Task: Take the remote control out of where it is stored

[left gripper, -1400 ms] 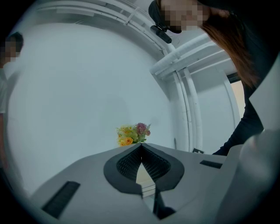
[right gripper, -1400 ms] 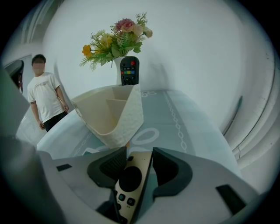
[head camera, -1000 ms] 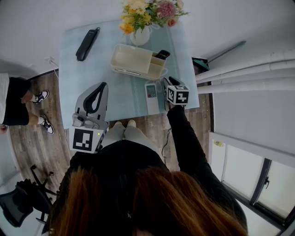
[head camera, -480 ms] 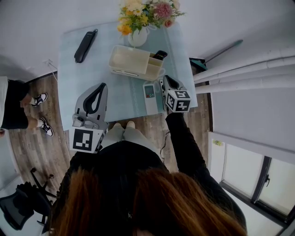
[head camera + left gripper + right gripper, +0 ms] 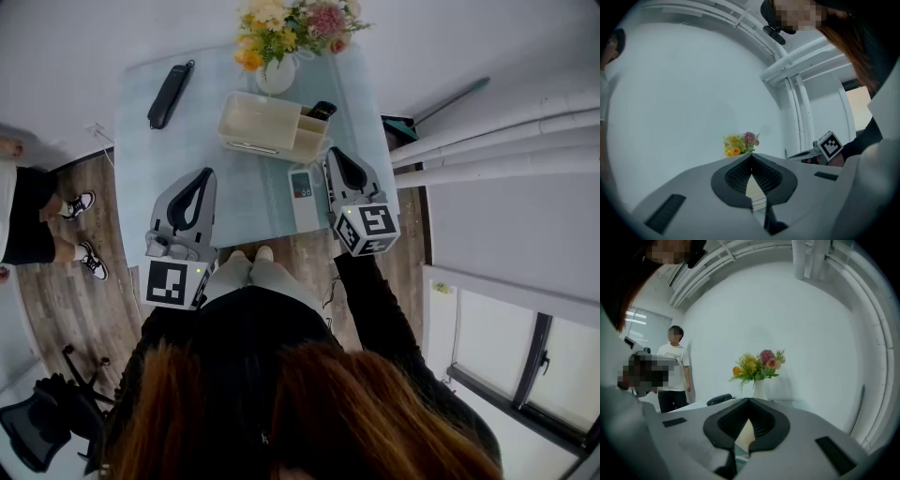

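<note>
Pale blue-green table point(image 5: 150, 169), smooth top, wood-plank floor around it. At the far edge stands a white vase point(image 5: 277, 77) of yellow and pink flowers point(image 5: 286, 21). Just in front of the vase is a cream storage box point(image 5: 262, 122), rectangular with rounded corners. Its small end compartment holds a black item point(image 5: 324, 110) standing on end; what it is I cannot tell. A black pouch point(image 5: 169, 92), long and narrow, lies well apart at the far left corner.

White remote point(image 5: 304, 195) lies flat on the table, out of the box, between the box and the near edge. It is a slim oblong with a small grey screen toward its far end and buttons below, too small to read.

Right gripper point(image 5: 330, 152) sits just beside the remote's right side — jaws pressed together, nothing between them. Left gripper point(image 5: 208, 172) rests over the table's near left part, well apart from the remote — jaws also together, empty. Both have grey shells and black ribbed pads.

A bystander point(image 5: 674, 369) in a white top stands off the table's left side. White pipes point(image 5: 497, 141) run along the right.
</note>
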Demonstrator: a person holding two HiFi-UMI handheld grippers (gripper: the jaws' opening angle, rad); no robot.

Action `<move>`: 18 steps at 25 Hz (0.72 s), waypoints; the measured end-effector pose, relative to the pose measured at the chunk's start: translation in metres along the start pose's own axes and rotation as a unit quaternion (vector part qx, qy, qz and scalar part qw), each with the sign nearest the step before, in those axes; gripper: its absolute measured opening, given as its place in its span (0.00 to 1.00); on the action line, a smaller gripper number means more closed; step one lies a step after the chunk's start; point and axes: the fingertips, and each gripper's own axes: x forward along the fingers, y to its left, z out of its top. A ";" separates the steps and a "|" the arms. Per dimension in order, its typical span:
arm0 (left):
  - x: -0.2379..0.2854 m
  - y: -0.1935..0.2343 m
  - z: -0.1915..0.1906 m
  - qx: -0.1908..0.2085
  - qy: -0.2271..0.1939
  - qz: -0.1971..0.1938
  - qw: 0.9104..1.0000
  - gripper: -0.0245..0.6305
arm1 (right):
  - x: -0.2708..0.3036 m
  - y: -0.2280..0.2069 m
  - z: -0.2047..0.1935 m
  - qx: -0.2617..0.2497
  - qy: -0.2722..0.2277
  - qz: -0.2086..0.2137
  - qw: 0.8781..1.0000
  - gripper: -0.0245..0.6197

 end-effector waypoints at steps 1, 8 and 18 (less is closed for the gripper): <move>0.000 0.000 0.001 0.000 -0.001 0.000 1.000 0.04 | -0.003 0.006 0.007 -0.004 -0.008 0.004 1.000 0.06; 0.002 0.001 0.003 0.003 -0.004 -0.004 1.000 0.04 | -0.027 0.044 0.041 -0.020 -0.042 0.023 0.999 0.06; 0.005 0.000 0.001 0.010 -0.002 0.002 1.000 0.04 | -0.040 0.063 0.060 -0.025 -0.052 0.035 0.998 0.06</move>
